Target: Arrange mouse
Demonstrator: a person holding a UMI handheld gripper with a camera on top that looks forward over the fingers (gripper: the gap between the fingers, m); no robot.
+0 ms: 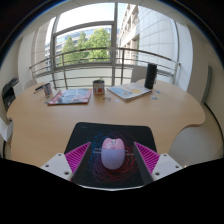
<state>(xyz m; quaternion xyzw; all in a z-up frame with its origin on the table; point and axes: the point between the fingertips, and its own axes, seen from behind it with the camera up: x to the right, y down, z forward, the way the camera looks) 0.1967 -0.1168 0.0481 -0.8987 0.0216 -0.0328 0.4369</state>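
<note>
One view only, from the gripper [113,160]. Mouse [113,152] sits centred on the dark mouse pad [90,135] near my edge of the tabletop [60,120], probably its intended spot. Jaws wide open; mouse stands between them, gaps either side, nothing gripped.

Your gripper [113,158] has its fingers spread wide, pink pads [77,155] facing inward. The pale mouse [113,152] stands between them with a gap at each side, resting on a black mouse mat [92,136]. The mat lies on a light wooden table [50,125]. Beyond: a magazine [68,97], a mug [99,87], papers [130,91], a dark speaker [151,76]. Windows [85,45] behind.
</note>
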